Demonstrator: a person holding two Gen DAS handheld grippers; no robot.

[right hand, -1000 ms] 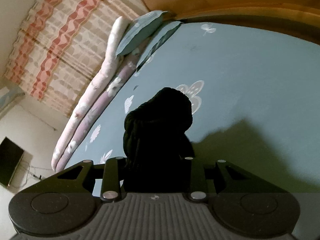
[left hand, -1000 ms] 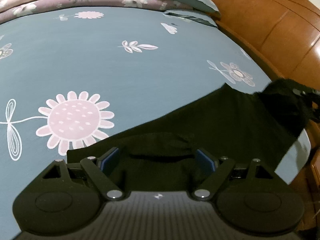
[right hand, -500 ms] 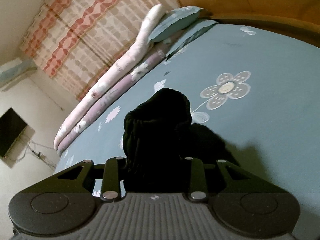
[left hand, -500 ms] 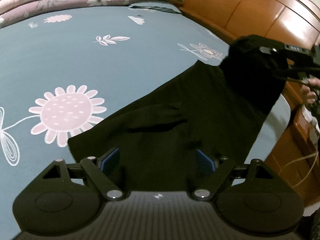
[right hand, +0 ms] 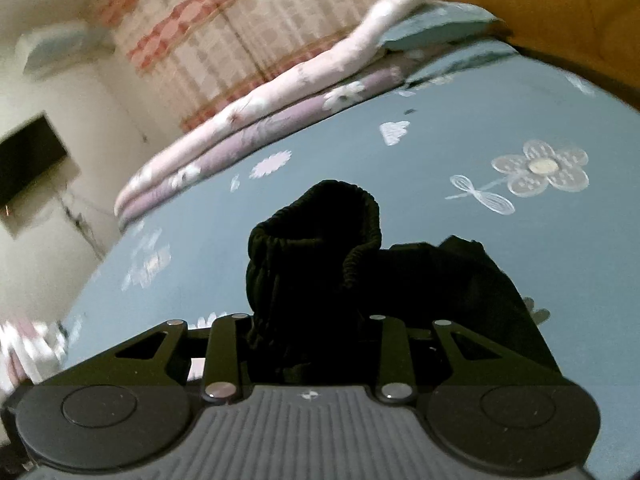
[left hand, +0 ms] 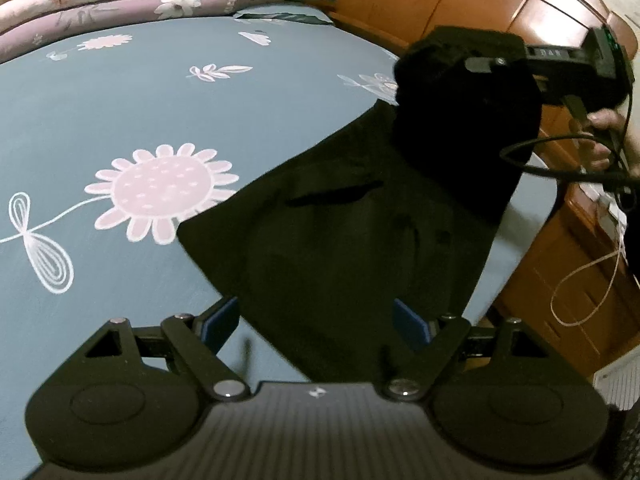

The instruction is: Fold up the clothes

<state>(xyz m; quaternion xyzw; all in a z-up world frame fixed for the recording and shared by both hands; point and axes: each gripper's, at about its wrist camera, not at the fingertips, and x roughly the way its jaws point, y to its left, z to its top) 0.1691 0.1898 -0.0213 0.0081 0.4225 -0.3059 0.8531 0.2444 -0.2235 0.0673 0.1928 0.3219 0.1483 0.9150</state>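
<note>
Black garment [left hand: 344,240]: spread on the blue flowered bed sheet [left hand: 120,112], one end lifted toward 2 o'clock in the left wrist view. Left gripper [left hand: 316,320]: jaws held wide apart, garment lying between the blue pads [left hand: 218,320], nothing clamped. Right gripper [right hand: 308,320]: jaws drawn in on the bunched elastic waistband [right hand: 316,248], which is held raised above the sheet. No containers are seen
</note>
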